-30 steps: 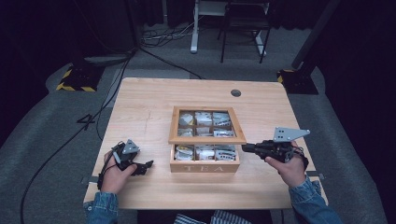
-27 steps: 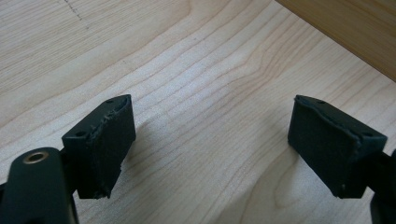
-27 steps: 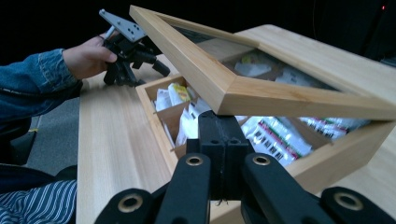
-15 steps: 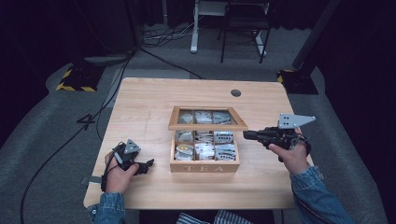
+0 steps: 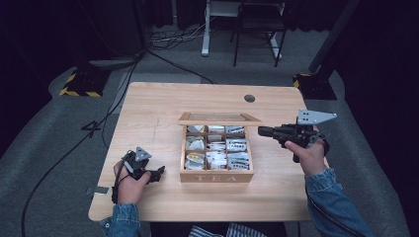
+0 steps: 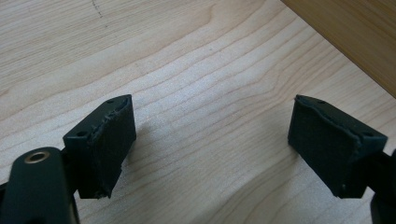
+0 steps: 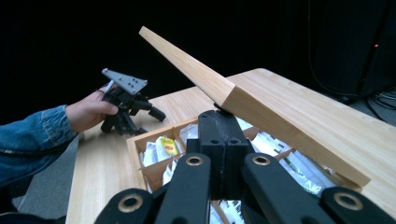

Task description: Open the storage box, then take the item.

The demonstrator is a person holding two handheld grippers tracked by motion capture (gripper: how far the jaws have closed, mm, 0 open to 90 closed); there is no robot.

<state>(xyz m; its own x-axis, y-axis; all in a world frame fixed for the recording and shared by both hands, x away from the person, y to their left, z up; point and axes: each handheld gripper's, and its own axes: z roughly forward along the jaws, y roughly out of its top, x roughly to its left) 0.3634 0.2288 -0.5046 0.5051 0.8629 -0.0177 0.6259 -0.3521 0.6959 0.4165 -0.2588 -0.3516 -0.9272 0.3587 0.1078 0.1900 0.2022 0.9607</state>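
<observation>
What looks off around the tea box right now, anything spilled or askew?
Nothing spilled. The tea box has its lid raised, propped by the shut right gripper under its edge. Tea bags sit in their compartments. The left gripper rests open on the table.

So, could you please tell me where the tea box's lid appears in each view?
High view: the lid stands raised along the far edge of the tea box, mid-table.
Left gripper view: the lid is not in it; the box's wooden side crosses the top right corner.
Right gripper view: the lid slants across the centre, above the jaws.
Shared landmark: the tea box.
</observation>
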